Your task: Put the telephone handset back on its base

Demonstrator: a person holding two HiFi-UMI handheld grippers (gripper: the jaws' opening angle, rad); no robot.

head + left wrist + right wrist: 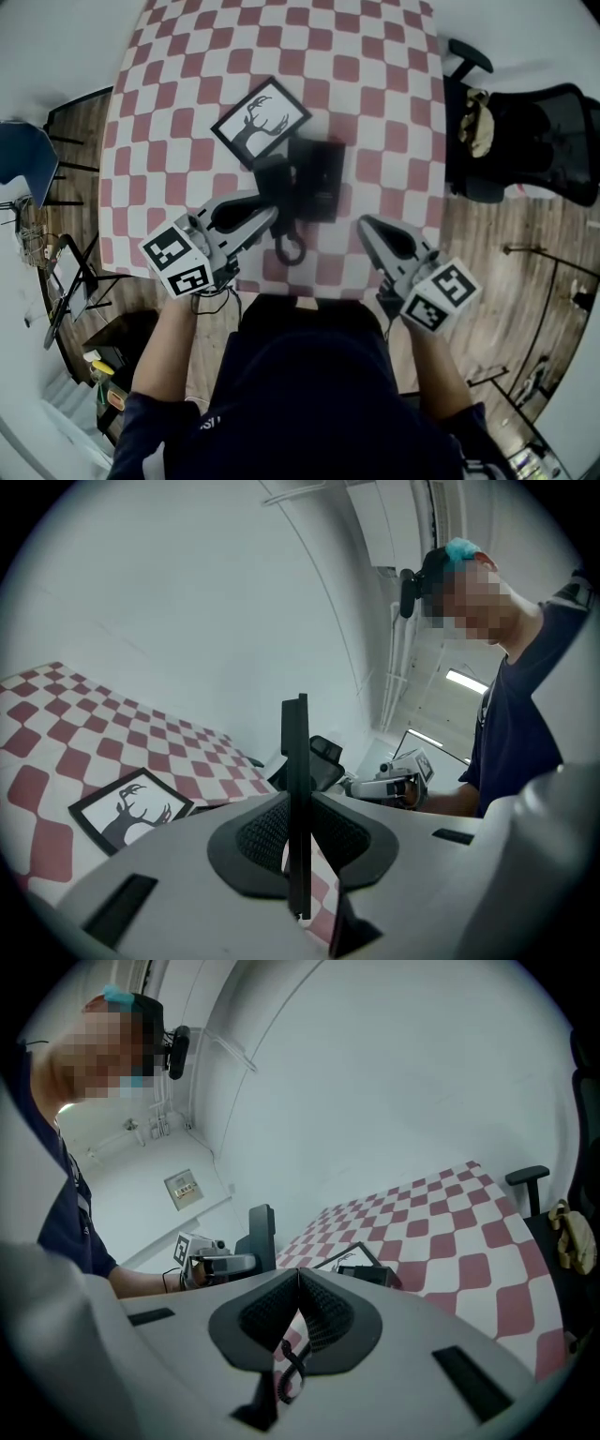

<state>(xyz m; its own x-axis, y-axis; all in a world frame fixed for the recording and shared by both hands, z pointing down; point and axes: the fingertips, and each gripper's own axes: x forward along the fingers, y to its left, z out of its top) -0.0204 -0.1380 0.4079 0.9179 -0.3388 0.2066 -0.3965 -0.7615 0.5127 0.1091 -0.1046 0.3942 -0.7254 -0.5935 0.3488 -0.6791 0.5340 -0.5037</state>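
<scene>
Carry step in hand: the left gripper pinches the black telephone handset on end just left of its black base, right gripper pressed together and empty, so next it looks like tilting it flat onto the cradle.

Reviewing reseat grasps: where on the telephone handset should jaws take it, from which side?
Its straight handle, jaws across the thin dimension, coming from the near edge of the table as the left gripper does. The telephone handset shows as a narrow slab edge-on between those jaws, so a small opening should hold it, leaving the ends free to seat on the telephone base.
</scene>
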